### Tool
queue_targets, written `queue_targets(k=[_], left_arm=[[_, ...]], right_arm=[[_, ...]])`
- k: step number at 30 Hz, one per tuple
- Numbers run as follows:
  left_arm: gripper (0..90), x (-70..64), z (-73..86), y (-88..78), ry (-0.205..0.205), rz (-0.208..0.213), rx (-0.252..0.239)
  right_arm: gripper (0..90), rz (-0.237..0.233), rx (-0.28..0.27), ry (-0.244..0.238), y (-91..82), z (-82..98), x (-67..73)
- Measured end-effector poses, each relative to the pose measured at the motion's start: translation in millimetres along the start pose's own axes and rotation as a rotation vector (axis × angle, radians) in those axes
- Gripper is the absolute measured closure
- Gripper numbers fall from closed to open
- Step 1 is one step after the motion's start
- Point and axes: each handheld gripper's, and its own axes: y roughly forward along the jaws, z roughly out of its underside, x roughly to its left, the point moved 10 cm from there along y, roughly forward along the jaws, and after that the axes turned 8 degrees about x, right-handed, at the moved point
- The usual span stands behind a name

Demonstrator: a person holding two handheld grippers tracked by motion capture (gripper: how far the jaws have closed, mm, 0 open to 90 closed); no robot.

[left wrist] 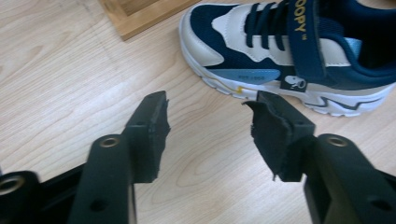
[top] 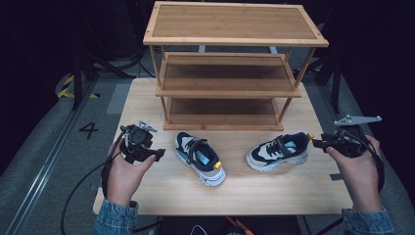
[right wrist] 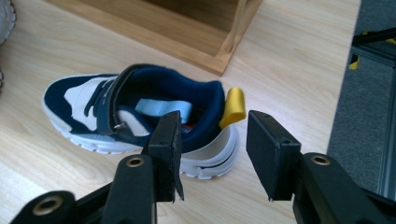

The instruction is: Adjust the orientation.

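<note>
Two shoes (top: 200,157) (top: 278,151) flat on pale wood table (top: 147,103), rack (top: 230,63) behind, dark room; both claws (top: 157,154) (top: 318,143) apart, empty.

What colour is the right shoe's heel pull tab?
Yellow heel pull tab; clearest in the right gripper view.

High view overhead, facing rack (top: 230,68); gripper views close, each sharing one shoe

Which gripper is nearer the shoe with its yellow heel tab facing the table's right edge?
Right. The right gripper is just beside that shoe, at its heel; the left gripper lies beyond the other shoe.
</note>
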Motion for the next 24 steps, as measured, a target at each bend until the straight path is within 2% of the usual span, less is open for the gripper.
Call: queue_targets(k=[5,7,10,13,17,20,24], left_arm=[[46.4,-4.3,-3.6,0.3,0.016,0.004,-0.011],[46.2,-5.5,-4.4,1.0,0.038,-0.004,-0.007],[44.6,-8.8,-5.9,2.7,0.045,-0.005,-0.001],[44.7,-16.8,-8.8,3.9,0.063,0.016,0.001],[44.5,-27.3,-15.6,5.7,0.108,0.041,-0.001],[44.6,-29.2,-19.7,9.9,0.114,0.047,0.009],[47.4,-31.1,-17.5,14.9,0.115,0.057,0.038]], right_arm=[[53.8,-0.016,0.012,0.001,2.5,2.2,3.6],[53.3,-0.020,0.016,0.003,2.7,3.2,3.1],[53.1,-0.020,0.018,0.003,2.5,3.7,3.3],[53.0,-0.023,0.017,0.008,1.5,4.1,4.9],[53.4,-0.028,0.013,-0.011,-0.6,3.6,10.5],[53.6,-0.060,0.004,-0.043,-1.6,1.4,27.6],[53.6,-0.093,-0.004,-0.107,0.2,-4.9,57.4]])
